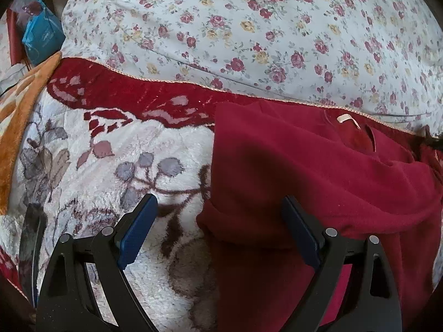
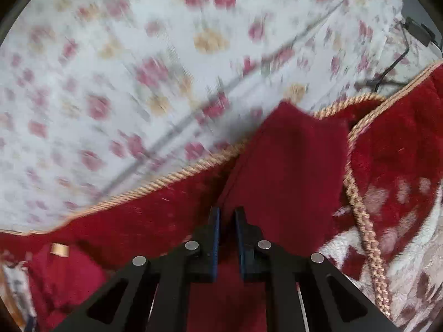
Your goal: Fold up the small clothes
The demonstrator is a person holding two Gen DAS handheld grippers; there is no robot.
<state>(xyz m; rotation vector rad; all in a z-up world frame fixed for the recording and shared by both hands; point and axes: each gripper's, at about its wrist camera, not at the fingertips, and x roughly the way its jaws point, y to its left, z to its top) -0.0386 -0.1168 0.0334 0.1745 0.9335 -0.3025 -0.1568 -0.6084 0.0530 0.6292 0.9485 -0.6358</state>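
A small dark red garment (image 1: 304,171) lies on a plush blanket, its neck label (image 1: 343,118) at the far side. My left gripper (image 1: 218,202) is open and empty, low over the garment's left edge; its right finger stands over the cloth. In the right wrist view my right gripper (image 2: 227,213) is shut on a sleeve or flap of the red garment (image 2: 288,160) and holds it lifted. The garment's body with its label (image 2: 59,249) shows at lower left. The view is blurred by motion.
The plush blanket (image 1: 97,166) is white with grey leaves and a red border with braided trim (image 2: 360,202). A floral sheet (image 1: 249,27) lies beyond. A blue bag (image 1: 41,38) sits far left. A black cable (image 2: 398,58) lies at upper right.
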